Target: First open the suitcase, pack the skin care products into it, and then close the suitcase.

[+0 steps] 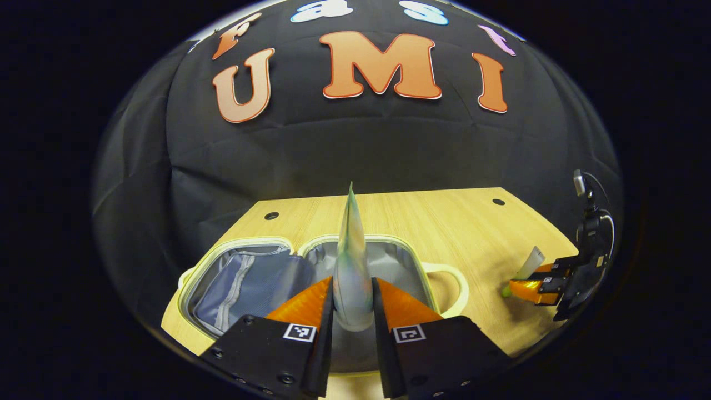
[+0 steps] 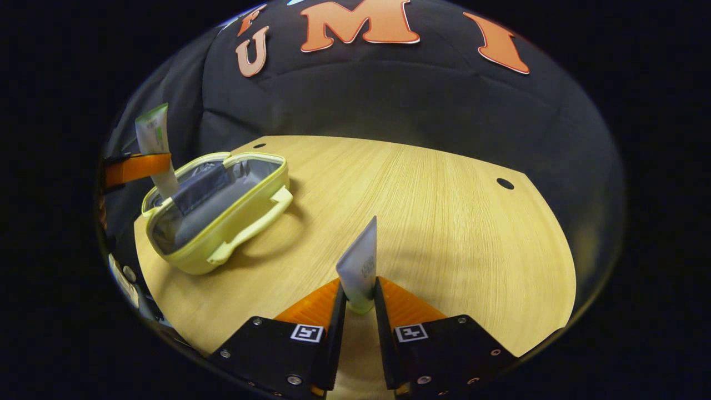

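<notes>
A pale yellow suitcase (image 1: 444, 272) lies open on the wooden table, its grey lining showing. My left gripper (image 1: 353, 300) is shut on a pale green-and-white tube (image 1: 351, 261), held upright above the open case. In the right gripper view the same suitcase (image 2: 244, 216) sits at the left, with the left gripper's orange finger (image 2: 139, 166) and its tube (image 2: 153, 133) over it. My right gripper (image 2: 360, 297) is shut on a grey-white tube (image 2: 362, 261), standing upright over bare table to the right of the case. That right gripper (image 1: 541, 286) and its tube (image 1: 530, 262) appear far right in the left gripper view.
The wooden table (image 2: 444, 222) has small round holes (image 2: 505, 183) near its back corners. The black cloth wall stands close behind the table. The case's handle (image 1: 452, 278) points toward the right gripper.
</notes>
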Action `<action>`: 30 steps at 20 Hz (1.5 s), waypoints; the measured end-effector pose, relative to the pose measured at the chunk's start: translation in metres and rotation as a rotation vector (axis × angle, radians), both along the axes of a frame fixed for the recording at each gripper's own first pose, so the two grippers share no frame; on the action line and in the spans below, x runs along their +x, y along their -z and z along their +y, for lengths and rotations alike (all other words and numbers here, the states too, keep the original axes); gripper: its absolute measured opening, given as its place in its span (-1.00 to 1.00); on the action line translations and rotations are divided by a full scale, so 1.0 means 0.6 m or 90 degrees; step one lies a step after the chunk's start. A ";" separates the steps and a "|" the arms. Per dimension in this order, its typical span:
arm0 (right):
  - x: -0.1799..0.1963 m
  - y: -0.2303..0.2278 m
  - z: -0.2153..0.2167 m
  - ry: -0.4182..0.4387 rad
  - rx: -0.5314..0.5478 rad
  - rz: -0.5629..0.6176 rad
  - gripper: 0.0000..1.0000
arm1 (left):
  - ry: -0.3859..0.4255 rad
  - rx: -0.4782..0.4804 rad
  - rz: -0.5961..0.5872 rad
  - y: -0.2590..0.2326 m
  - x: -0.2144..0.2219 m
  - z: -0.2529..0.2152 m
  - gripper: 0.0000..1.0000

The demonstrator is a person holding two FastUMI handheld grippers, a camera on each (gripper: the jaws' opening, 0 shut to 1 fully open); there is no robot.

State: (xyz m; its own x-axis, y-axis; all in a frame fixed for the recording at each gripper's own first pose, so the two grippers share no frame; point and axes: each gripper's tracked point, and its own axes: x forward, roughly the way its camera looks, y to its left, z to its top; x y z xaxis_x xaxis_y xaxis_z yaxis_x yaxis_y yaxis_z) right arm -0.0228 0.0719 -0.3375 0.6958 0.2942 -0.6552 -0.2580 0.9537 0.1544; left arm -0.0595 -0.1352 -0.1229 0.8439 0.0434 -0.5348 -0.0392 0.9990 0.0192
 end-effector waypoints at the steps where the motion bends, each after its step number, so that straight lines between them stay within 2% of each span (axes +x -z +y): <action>1: -0.004 -0.016 0.007 0.000 0.000 -0.002 -0.43 | 0.008 0.001 0.007 0.003 -0.001 0.009 -0.28; 2: -0.007 -0.032 0.012 0.003 -0.001 -0.006 -0.34 | 0.017 -0.001 0.014 0.008 0.000 0.016 -0.29; 3: -0.008 -0.050 0.019 0.004 -0.001 -0.013 -0.43 | 0.027 -0.004 0.019 0.011 0.000 0.022 -0.29; 5: -0.008 -0.087 0.038 0.011 0.008 -0.027 -0.43 | 0.048 -0.009 0.032 0.021 0.000 0.034 -0.28; 6: -0.009 -0.102 0.047 0.013 0.012 -0.032 -0.34 | 0.058 -0.012 0.041 0.026 -0.001 0.040 -0.29; 12: -0.005 -0.172 0.127 0.003 0.023 -0.067 -0.34 | 0.107 -0.032 0.099 0.073 0.000 0.063 -0.28; 15: 0.001 -0.192 0.171 -0.001 0.029 -0.076 -0.34 | 0.132 -0.050 0.130 0.098 0.000 0.068 -0.28; 18: 0.000 -0.195 0.217 -0.014 0.032 -0.072 -0.34 | 0.154 -0.053 0.209 0.142 -0.013 0.075 -0.31; 20: -0.002 -0.192 0.244 -0.021 0.034 -0.065 -0.34 | 0.167 -0.077 0.242 0.156 -0.016 0.065 -0.26; 21: -0.003 -0.185 0.260 -0.026 0.034 -0.057 -0.34 | 0.170 -0.085 0.252 0.164 -0.019 0.064 -0.28; 22: -0.001 -0.182 0.271 -0.028 0.036 -0.052 -0.44 | 0.171 -0.089 0.275 0.173 -0.023 0.064 -0.28; 23: -0.002 -0.178 0.280 -0.031 0.036 -0.045 -0.34 | 0.171 -0.097 0.288 0.182 -0.024 0.062 -0.27; 25: 0.004 -0.168 0.297 -0.034 0.038 -0.031 -0.34 | 0.156 -0.117 0.337 0.203 -0.029 0.062 -0.28; 30: 0.021 -0.145 0.321 -0.027 0.044 0.003 -0.34 | 0.118 -0.153 0.358 0.228 0.016 0.057 -0.30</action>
